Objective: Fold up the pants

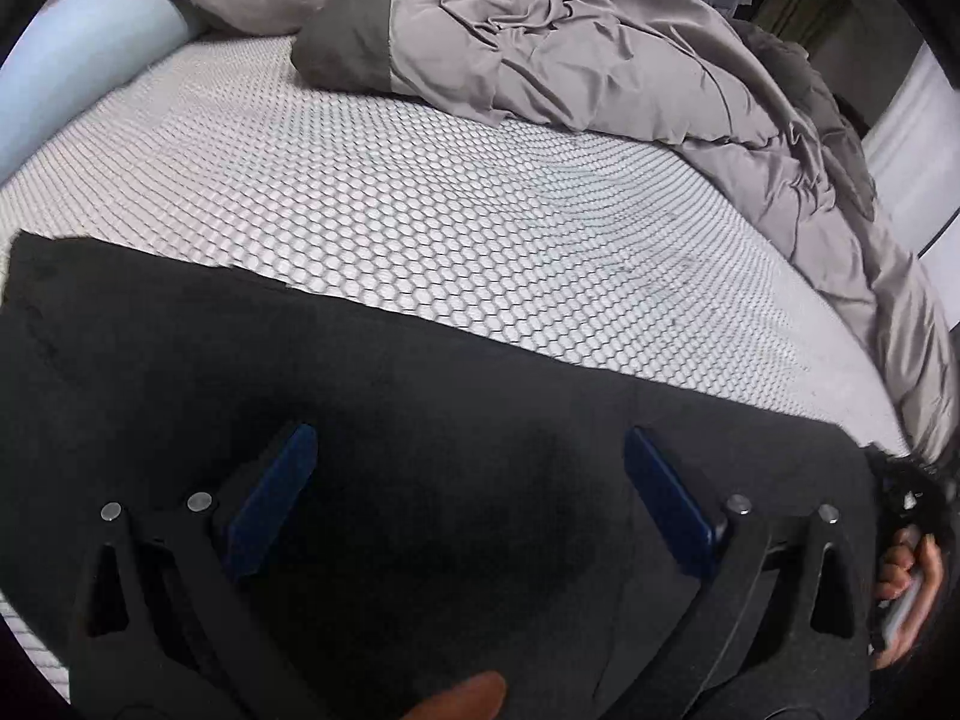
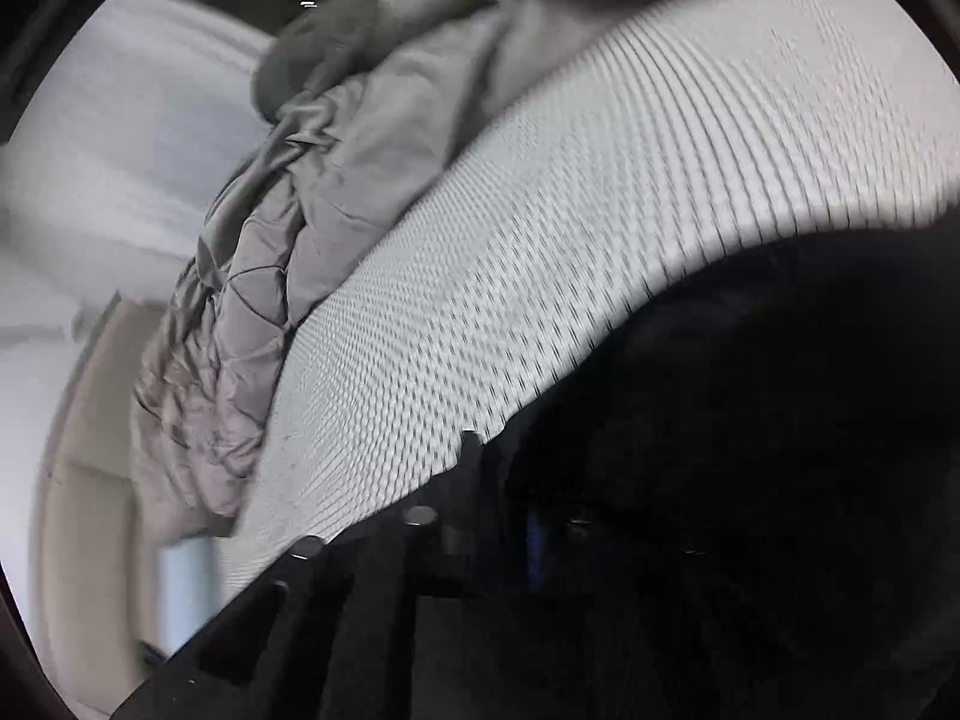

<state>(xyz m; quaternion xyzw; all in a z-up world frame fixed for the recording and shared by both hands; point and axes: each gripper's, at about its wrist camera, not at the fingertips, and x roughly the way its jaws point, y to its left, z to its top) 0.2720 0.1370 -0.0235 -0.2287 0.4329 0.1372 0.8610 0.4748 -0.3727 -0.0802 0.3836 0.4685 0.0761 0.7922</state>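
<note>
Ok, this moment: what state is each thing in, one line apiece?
Black pants: spread flat on the mattress, under both grippers.
Left gripper: open, over the pants, nothing between its pads.
Right gripper: dark and blurred; opening unclear.
Grey comforter: crumpled in a heap along the far side.
Mattress: bare, honeycomb cover exposed.

We see soft, even indoor light in the left wrist view, sharp but bowed at its dark rim. Our right wrist view is smeared with motion blur, its lower right nearly black.
</note>
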